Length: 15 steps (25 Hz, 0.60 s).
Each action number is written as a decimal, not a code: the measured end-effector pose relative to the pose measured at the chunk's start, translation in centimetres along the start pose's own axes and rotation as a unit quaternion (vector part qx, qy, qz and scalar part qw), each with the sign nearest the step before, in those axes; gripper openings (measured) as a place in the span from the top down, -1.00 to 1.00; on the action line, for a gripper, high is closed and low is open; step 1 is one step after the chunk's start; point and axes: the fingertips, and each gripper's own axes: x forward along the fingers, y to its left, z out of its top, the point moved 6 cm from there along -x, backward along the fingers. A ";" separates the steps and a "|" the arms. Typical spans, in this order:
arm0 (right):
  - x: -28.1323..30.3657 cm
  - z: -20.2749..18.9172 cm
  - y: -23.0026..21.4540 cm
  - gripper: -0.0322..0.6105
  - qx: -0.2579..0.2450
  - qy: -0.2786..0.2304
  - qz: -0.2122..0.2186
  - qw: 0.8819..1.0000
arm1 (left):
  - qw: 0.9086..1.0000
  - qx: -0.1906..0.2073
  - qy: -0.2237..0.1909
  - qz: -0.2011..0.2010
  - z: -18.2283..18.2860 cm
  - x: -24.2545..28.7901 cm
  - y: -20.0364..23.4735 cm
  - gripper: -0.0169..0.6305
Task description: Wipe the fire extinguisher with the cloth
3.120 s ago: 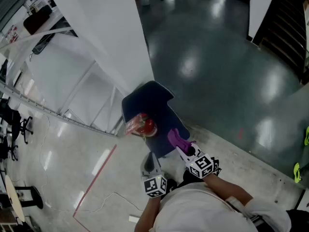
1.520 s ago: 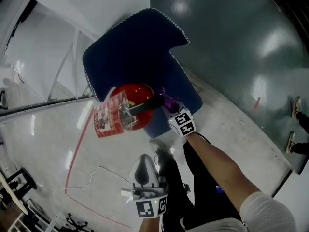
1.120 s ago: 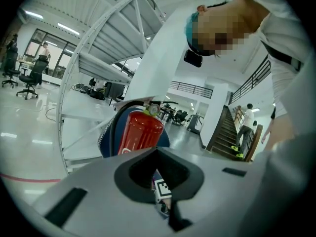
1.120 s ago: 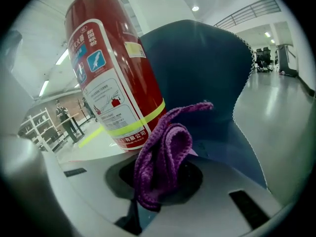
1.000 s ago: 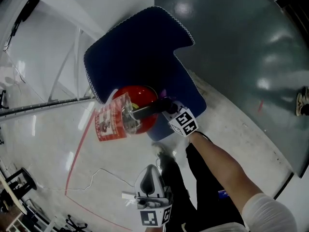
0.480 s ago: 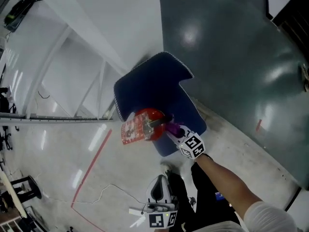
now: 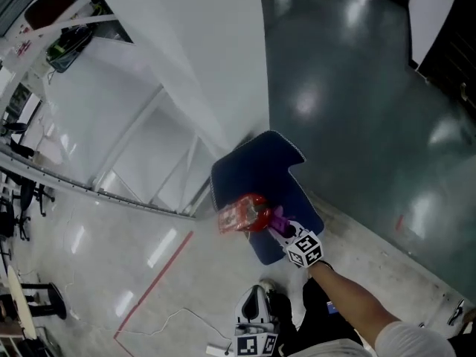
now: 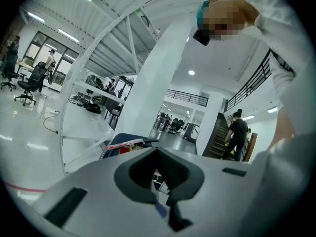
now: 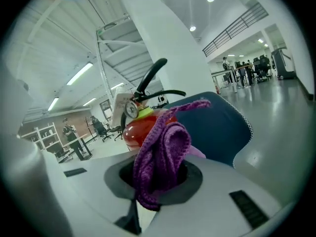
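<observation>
Your right tongs (image 7: pixel 284 230) are clamped on the purple cloth (image 9: pixel 160 162), held just beside the red fire extinguisher (image 7: pixel 251 208). The extinguisher stands on the blue mat (image 7: pixel 256 166) on the floor, near the white column (image 7: pixel 216 65). Your left tongs (image 7: pixel 255 303) hang low, jaws together with nothing between them.

i can read no words or numbers here. the tag (image 7: pixel 232 218) on the fire extinguisher (image 9: pixel 136 130) carries print, too small and blurred for me. its gauge (image 9: pixel 131 109) shows a dial i cannot make out. the cubes on the left tool (image 7: pixel 253 296) and right tool (image 7: pixel 278 222) bear only black-and-white square patterns.
</observation>
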 end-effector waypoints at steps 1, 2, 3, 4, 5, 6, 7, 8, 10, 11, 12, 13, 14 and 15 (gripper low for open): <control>0.0 0.7 0.1 0.72 -0.004 -0.003 -0.004 1.000 | 1.000 -0.001 -0.003 -0.004 0.4 0.1 0.3 0.93; 0.1 1.3 0.3 0.72 -0.006 -0.006 -0.009 1.000 | 1.000 -0.001 -0.004 -0.009 0.7 0.0 0.6 0.93; 0.0 1.8 0.6 0.72 -0.008 -0.009 -0.014 1.000 | 1.000 -0.001 -0.003 -0.015 1.0 -0.1 0.9 0.93; -0.1 2.1 1.1 0.72 -0.008 -0.011 -0.018 1.000 | 1.000 0.001 0.000 -0.021 1.2 -0.4 1.2 0.93; -0.4 2.4 1.6 0.72 -0.009 -0.013 -0.020 1.000 | 1.000 0.003 0.002 -0.027 1.4 -0.8 1.4 0.93; -0.7 2.6 2.1 0.72 -0.010 -0.016 -0.022 1.000 | 0.999 0.005 0.003 -0.034 1.5 -1.1 1.5 0.93; -1.1 2.8 2.6 0.72 -0.011 -0.018 -0.025 0.999 | 0.999 0.008 0.002 -0.040 1.7 -1.4 1.5 0.93; -1.6 3.1 3.0 0.72 -0.012 -0.021 -0.028 0.999 | 0.999 0.012 0.002 -0.045 1.9 -1.5 1.4 0.93; -2.9 3.7 3.6 0.72 -0.014 -0.029 -0.038 0.999 | 0.998 0.023 0.000 -0.050 2.4 -1.6 1.1 0.93; -3.7 4.1 3.9 0.72 -0.016 -0.034 -0.044 0.998 | 0.998 0.030 -0.002 -0.050 2.7 -1.5 0.9 0.93; -4.4 4.5 4.1 0.72 -0.018 -0.037 -0.050 0.998 | 0.998 0.037 -0.005 -0.048 3.0 -1.3 0.7 0.93; -5.1 4.9 4.2 0.72 -0.021 -0.041 -0.056 0.997 | 0.998 0.044 -0.007 -0.046 3.2 -0.9 0.7 0.93; -5.6 5.3 4.3 0.72 -0.025 -0.044 -0.063 0.997 | 0.998 0.050 -0.009 -0.045 3.1 -0.3 0.7 0.93; -6.2 5.6 4.3 0.72 -0.028 -0.046 -0.068 0.996 | 0.997 0.056 -0.009 -0.043 3.0 0.4 0.7 0.93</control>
